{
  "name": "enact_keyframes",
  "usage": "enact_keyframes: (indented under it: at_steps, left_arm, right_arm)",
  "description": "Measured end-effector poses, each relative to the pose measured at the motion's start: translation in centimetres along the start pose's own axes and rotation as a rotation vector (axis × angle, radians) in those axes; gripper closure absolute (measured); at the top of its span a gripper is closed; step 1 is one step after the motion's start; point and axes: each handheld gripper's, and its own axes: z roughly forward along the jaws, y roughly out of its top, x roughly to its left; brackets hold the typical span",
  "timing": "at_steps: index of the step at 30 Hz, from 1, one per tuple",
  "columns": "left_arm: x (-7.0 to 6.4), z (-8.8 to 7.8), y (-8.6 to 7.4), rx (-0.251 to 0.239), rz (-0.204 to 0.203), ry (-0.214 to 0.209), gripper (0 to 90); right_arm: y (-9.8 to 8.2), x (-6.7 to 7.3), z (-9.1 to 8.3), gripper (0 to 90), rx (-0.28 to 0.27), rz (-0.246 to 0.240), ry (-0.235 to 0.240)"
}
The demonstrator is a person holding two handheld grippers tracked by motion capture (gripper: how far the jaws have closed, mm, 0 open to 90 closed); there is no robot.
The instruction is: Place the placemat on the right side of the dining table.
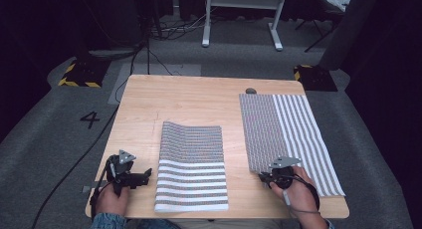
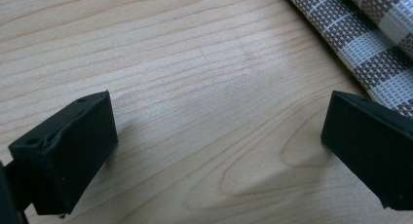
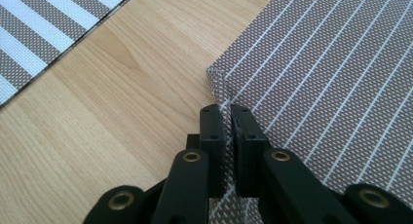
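Bare table (image 1: 144, 114) left and centre strip free, folded placemat (image 1: 191, 167) between

A small grey object (image 1: 251, 90) lies at the wooden table's (image 1: 189, 97) far edge; black-and-yellow blocks (image 1: 79, 72) sit on the grey carpet.

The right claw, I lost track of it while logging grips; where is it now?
In the high view the right claw sits near the table's front right, pinching the near left corner of the right placemat.
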Motion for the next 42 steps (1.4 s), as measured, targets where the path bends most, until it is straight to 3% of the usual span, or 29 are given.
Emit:
enact_keyframes:
  at_steps: [6,20,36,39,42]
  left_arm:
    - [0.02,0.0,0.0,0.001,0.003,0.0,0.0]
    - [0.01,0.0,0.0,0.0,0.001,-0.001,0.0]
    - [-0.01,0.03,0.02,-0.001,-0.002,-0.001,0.0]
    - [-0.01,0.04,0.02,-0.002,-0.002,0.0,0.0]
    - [-0.01,0.04,0.02,-0.001,-0.002,0.0,0.0]
  right_arm:
    - [0.22,0.36,0.25,85.0,-0.028,-0.006,0.02]
    - [-0.4,0.25,-0.27,84.2,-0.03,0.018,0.034]
    - [-0.24,0.34,-0.24,82.5,-0.036,0.011,0.033]
    - [-0.17,0.48,-0.26,80.8,-0.033,0.009,0.029]
    - [-0.15,0.55,-0.22,73.7,-0.04,0.025,0.042]
